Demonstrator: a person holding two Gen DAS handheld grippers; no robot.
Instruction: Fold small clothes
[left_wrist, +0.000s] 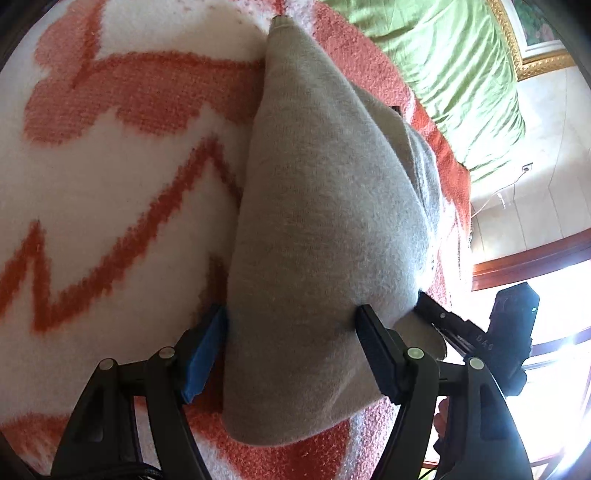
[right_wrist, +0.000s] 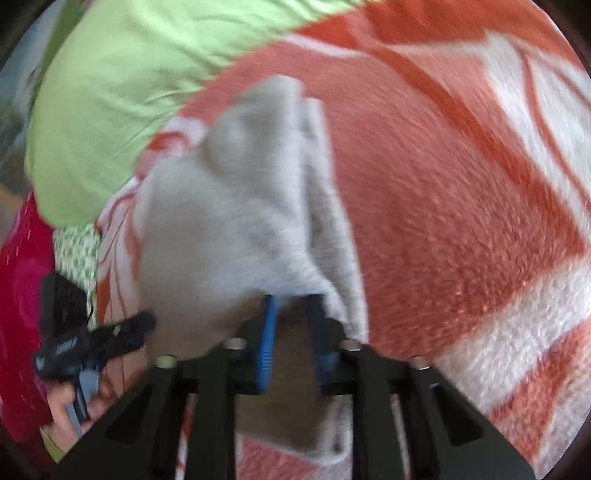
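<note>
A small grey garment (left_wrist: 325, 221) lies folded on an orange and white blanket (left_wrist: 110, 184). In the left wrist view my left gripper (left_wrist: 291, 317) stands wide open, its fingers either side of the garment's near end. The right gripper (left_wrist: 428, 306) shows at the garment's right edge there. In the right wrist view the garment (right_wrist: 229, 206) is blurred by motion; my right gripper (right_wrist: 293, 306) has its jaws a little apart with an edge of the grey cloth between them. The left gripper (right_wrist: 136, 328) shows at the left, held by a hand.
A green sheet (left_wrist: 454, 66) covers the bed beyond the blanket and also shows in the right wrist view (right_wrist: 122, 92). A gold picture frame (left_wrist: 517, 55), a pale wall and a bright window (left_wrist: 561, 295) lie to the right. A red sleeve (right_wrist: 22, 295) is at the left.
</note>
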